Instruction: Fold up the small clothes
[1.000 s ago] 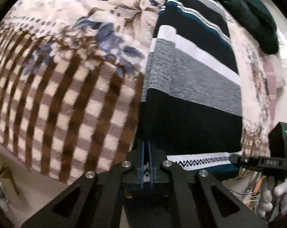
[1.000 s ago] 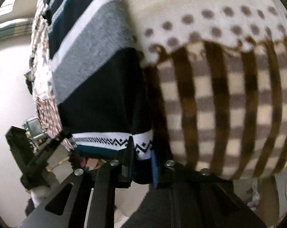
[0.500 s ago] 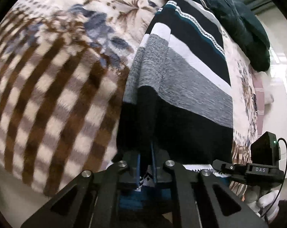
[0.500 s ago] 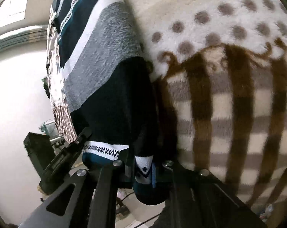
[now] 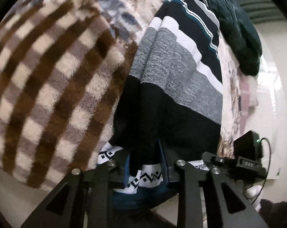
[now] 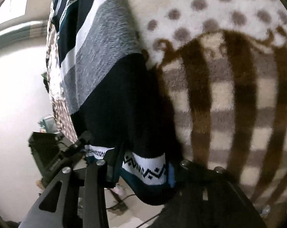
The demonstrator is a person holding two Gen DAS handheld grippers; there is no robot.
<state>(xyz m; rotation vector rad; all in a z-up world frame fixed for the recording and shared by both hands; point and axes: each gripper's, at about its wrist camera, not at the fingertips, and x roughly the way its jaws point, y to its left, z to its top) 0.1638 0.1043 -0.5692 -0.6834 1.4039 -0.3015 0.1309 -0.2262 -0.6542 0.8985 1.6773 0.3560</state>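
A striped knit sweater point(image 5: 174, 79), navy, grey and white with a zigzag hem band, lies on a fleece blanket. My left gripper point(image 5: 146, 163) has its jaws parted around the near hem, which hangs bunched between them. My right gripper point(image 6: 143, 163) also stands open around the hem point(image 6: 145, 168) at the sweater's other near corner. The sweater shows in the right wrist view point(image 6: 105, 60) too. The right gripper is visible in the left wrist view point(image 5: 236, 161), close on the right.
The blanket point(image 5: 48, 79) is brown-and-cream checked with a floral part further off; it shows dotted and checked in the right wrist view point(image 6: 229, 76). A dark green garment point(image 5: 236, 28) lies beyond the sweater. The bed's edge and pale floor point(image 6: 16, 95) are just below.
Both grippers, clamped on the hem a second ago, have opened; the hem now sits loosely between the jaws. The near hem has been pulled up and bunched, and both views have shifted.
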